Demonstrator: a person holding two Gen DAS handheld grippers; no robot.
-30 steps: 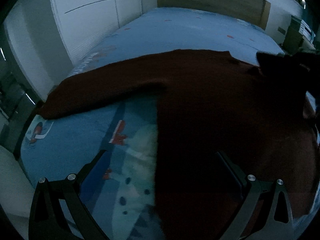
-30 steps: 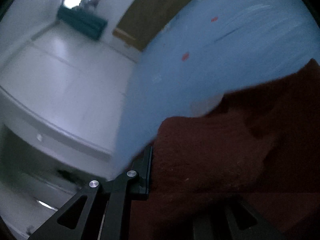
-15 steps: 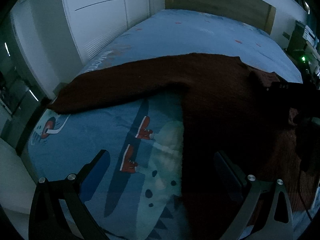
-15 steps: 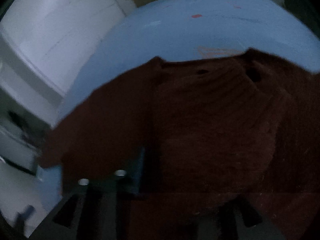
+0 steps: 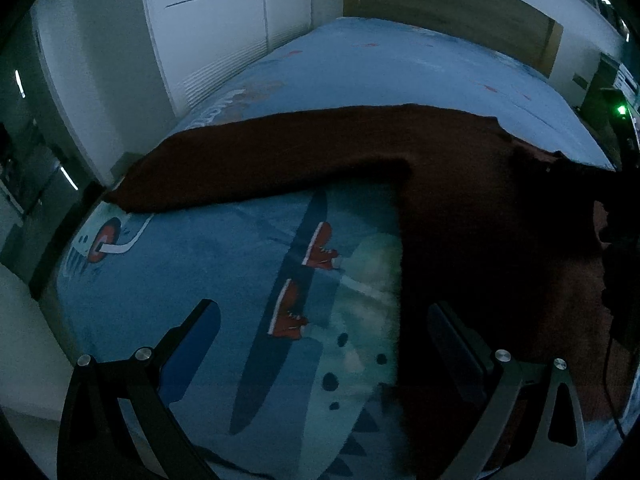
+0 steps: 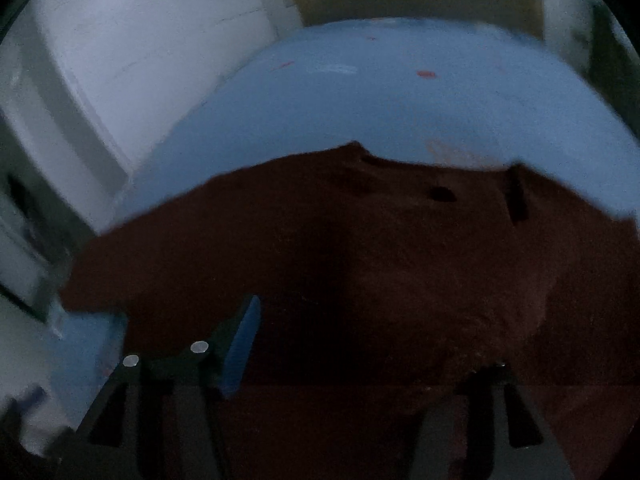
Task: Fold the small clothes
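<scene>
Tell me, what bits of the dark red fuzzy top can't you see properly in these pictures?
- Left wrist view: the dark red knitted top has its right side lost behind a black shape and in shadow.
- Right wrist view: the top's lower part is cut off by the picture edge; motion blur smears the rest.
- Right gripper: jaws opening, nothing clearly between them; its right finger melts into the darkness.
- Blue cartoon-print bedcover: hidden wherever the top lies.

Blue cartoon-print bed cover point(image 5: 168, 280), dark red sweater point(image 5: 460, 184) spread flat on it
</scene>
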